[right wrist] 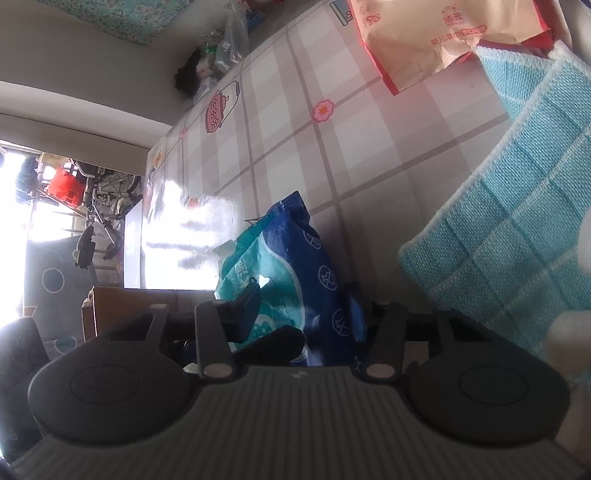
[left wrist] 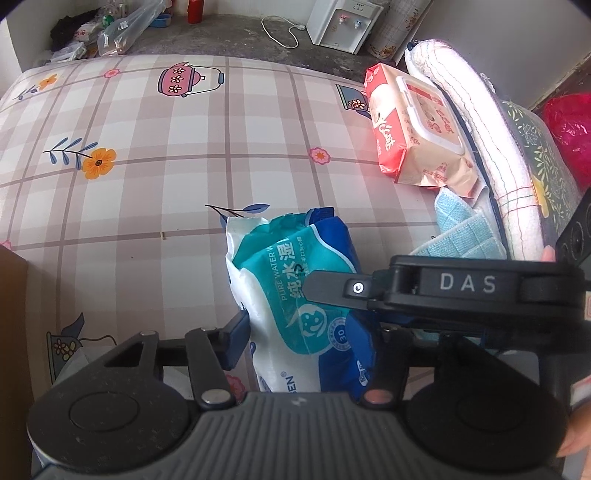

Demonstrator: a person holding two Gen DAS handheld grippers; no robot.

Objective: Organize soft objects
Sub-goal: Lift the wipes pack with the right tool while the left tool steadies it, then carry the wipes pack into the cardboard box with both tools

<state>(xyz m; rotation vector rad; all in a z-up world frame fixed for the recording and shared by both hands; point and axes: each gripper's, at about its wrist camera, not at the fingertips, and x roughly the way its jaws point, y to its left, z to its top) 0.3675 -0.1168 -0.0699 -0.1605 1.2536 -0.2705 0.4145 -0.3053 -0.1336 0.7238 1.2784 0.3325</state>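
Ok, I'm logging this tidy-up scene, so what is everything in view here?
blue wipes pack: one, blue and teal, near side of the tablecloth, between both grippers' fingers
lidded wipes pack: one, red and cream, far right
cloth: one, light blue checked, right, beside the towel
towel: one, white and pink, folded along the right edge
tablecloth: one, beige checks with flowers, under everything
water dispenser: one, white, beyond the far edge
plastic bags: several, clear, far left corner
left gripper: one, black, straddling the blue wipes pack; grip unclear
right gripper: one, black, straddling the same pack; grip unclear
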